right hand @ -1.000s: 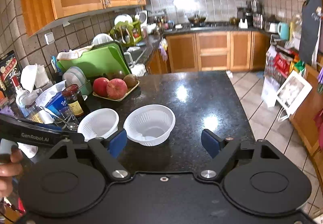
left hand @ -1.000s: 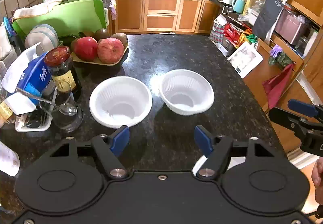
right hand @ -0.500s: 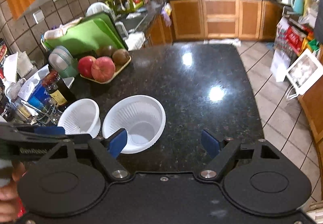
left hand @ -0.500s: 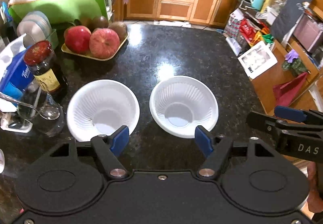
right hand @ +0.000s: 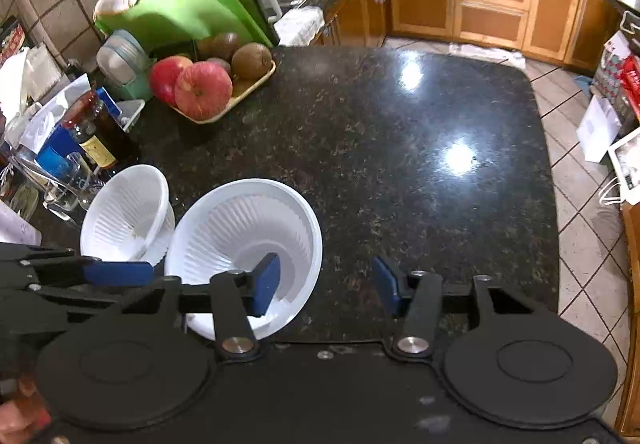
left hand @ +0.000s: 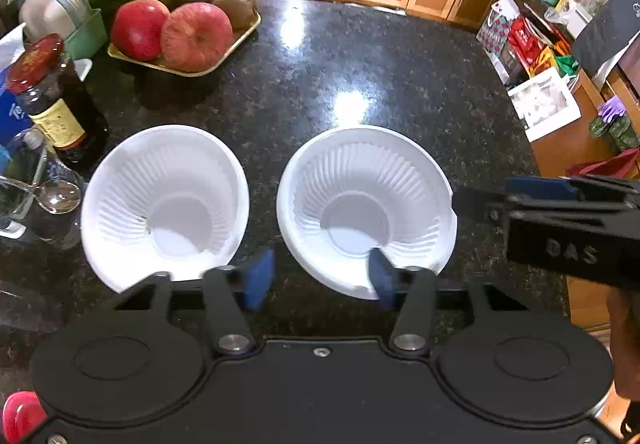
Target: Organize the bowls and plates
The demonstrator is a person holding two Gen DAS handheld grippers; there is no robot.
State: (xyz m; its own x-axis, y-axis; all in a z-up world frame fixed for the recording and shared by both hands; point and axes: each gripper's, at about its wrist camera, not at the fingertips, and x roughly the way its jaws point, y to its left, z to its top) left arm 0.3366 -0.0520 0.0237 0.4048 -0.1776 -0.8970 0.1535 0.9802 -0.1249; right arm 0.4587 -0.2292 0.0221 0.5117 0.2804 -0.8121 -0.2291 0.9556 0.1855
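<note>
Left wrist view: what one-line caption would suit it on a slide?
Open left gripper hangs over two empty white ribbed bowls standing apart on a black granite counter, right gripper entering alongside.

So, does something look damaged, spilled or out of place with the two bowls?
Nothing stands out. Both white bowls, the left bowl and the right bowl, sit upright and empty on the counter, apart from each other, with no visible cracks or spills. Both grippers are open, holding nothing.
</note>
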